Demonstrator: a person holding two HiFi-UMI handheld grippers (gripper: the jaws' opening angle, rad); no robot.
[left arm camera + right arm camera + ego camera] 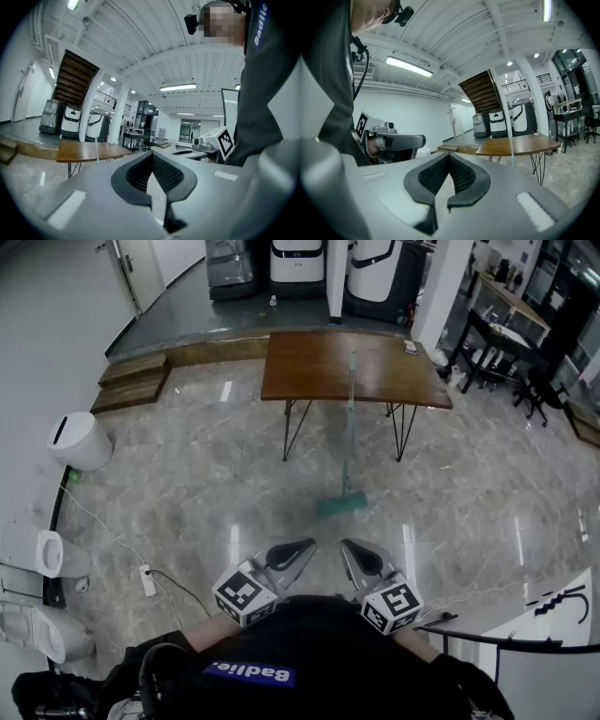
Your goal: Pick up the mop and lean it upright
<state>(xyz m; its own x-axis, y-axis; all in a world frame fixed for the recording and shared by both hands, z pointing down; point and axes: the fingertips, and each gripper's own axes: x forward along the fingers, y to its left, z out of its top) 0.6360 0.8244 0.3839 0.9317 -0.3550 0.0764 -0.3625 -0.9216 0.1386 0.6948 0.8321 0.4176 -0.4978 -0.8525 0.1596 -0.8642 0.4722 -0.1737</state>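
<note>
The mop (349, 427) stands upright on the floor, its teal head (340, 505) down and its thin pale handle leaning on the front edge of the brown wooden table (309, 367). Both grippers are held close to the person's chest, well short of the mop. My left gripper (294, 552) is shut with nothing in it, and so is my right gripper (360, 557). In the left gripper view the shut jaws (152, 155) point past the table (79, 151) and the mop handle (97, 148). In the right gripper view the handle (511, 146) rises before the table (520, 145), beyond the shut gripper (450, 157).
A white bin (80, 440) stands at the left, and a power strip (147, 579) with its cable lies on the marble floor. Wooden steps (131, 381) lie at the back left. White machines (295, 263) stand behind the table, dark furniture (497, 334) at the right.
</note>
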